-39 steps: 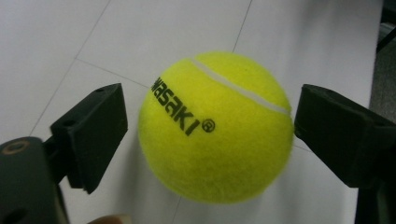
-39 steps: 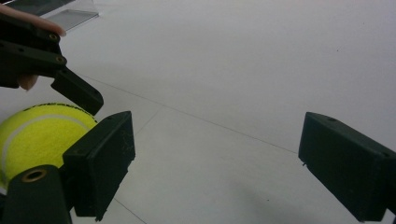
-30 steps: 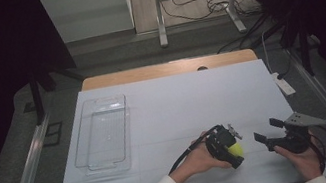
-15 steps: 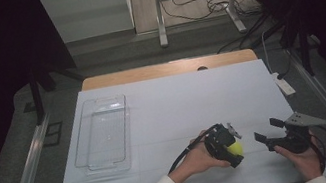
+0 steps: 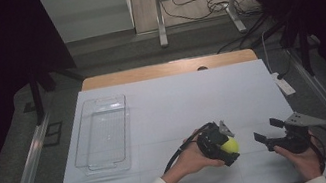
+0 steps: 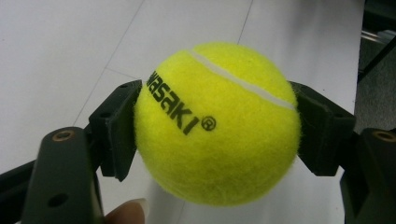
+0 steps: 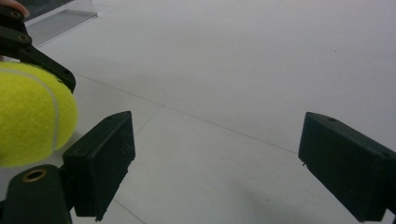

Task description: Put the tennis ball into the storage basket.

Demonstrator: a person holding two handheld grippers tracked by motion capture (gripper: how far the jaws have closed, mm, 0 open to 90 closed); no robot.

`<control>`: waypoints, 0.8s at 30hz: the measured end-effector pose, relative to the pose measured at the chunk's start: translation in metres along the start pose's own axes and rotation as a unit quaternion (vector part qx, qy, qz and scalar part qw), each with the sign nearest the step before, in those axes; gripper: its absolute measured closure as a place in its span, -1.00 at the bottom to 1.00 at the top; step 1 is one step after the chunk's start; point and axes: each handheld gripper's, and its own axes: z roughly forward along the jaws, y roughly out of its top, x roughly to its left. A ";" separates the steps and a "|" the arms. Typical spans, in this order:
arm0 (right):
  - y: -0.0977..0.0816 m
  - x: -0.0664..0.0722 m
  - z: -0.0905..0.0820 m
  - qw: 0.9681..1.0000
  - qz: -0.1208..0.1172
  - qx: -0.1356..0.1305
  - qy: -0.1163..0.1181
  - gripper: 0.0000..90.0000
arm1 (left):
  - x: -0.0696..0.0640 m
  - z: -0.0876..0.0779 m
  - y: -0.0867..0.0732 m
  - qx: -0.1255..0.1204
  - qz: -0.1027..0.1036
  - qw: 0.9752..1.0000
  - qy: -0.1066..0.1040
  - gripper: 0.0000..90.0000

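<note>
So the left gripper (image 5: 226, 147) is clamping the ball (image 5: 229, 146), jaws pressing on both sides of it. In the left gripper view the ball (image 6: 217, 123) is sitting square between the pads, one at 9 o'clock, one at 3 o'clock, the seam running over the top and a fingertip peeking in at the bottom edge. Gripping across the widest part makes sense, I guess: a fuzzy round thing is less likely to squirt out that way.

On the table (image 5: 177, 99) the ball is sitting at about 5 o'clock from the middle of the white sheet, close to the person's edge. Can't really tell whether it's touching the sheet or hanging just above it.

The tray (image 5: 102, 135) is lying empty way over at 9 o'clock, well apart from the ball, long side running away from the person. My guess is that's where the ball is heading.

The left hand is reaching in from 6 o'clock, wrist turned so the gripper is pointing toward 3 o'clock, cable looping back behind it.

The right gripper (image 5: 266, 139) is waiting just beside it at 3 o'clock, pointing back at the ball, jaws spread wide with nothing in them. Its own view is showing both pads (image 7: 100, 163) apart over bare sheet, the ball (image 7: 32, 116) at 9 o'clock.
</note>
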 end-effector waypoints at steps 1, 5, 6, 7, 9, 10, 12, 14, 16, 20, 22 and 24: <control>0.000 0.000 0.000 1.000 0.000 0.000 0.000 -0.75 | 0.000 -0.001 -0.001 -0.002 0.001 1.000 0.000 -0.41; 0.000 0.000 0.000 1.000 0.000 0.000 0.000 -0.75 | 0.000 -0.005 -0.004 -0.010 0.001 1.000 0.000 -0.41; 0.000 0.000 0.000 1.000 -0.001 0.001 -0.001 -0.75 | 0.000 -0.006 -0.005 -0.013 0.000 1.000 0.000 -0.41; 0.000 0.000 0.000 1.000 0.000 0.001 0.000 -0.75 | 0.001 -0.008 -0.006 -0.015 0.000 1.000 0.001 -0.41; 0.000 0.000 0.000 1.000 0.000 0.001 0.000 -0.75 | 0.002 -0.011 -0.008 -0.020 -0.004 1.000 0.000 -0.41; 0.000 0.000 0.000 1.000 0.000 0.001 0.000 -0.75 | 0.002 -0.011 -0.008 -0.020 -0.004 1.000 0.000 -0.41; 0.000 0.000 0.000 1.000 0.000 0.000 -0.001 -0.75 | 0.002 -0.013 -0.010 -0.022 -0.004 1.000 0.002 -0.41; 0.000 0.000 0.000 1.000 0.000 0.000 -0.001 -0.75 | 0.002 -0.015 -0.011 -0.024 -0.002 1.000 0.003 -0.41; 0.000 0.000 0.000 1.000 0.000 0.001 0.000 -0.75 | 0.002 -0.017 -0.012 -0.026 -0.002 1.000 0.003 -0.41; 0.000 0.000 0.000 1.000 0.000 0.001 -0.001 -0.75 | 0.002 -0.020 -0.013 -0.032 -0.001 0.999 0.004 -0.41; 0.000 0.000 0.000 1.000 0.000 0.001 -0.001 -0.75 | 0.002 -0.021 -0.014 -0.036 -0.003 0.999 0.005 -0.41; 0.000 0.000 0.000 1.000 0.000 0.001 -0.001 -0.75 | 0.003 -0.023 -0.015 -0.038 -0.002 0.999 0.006 -0.41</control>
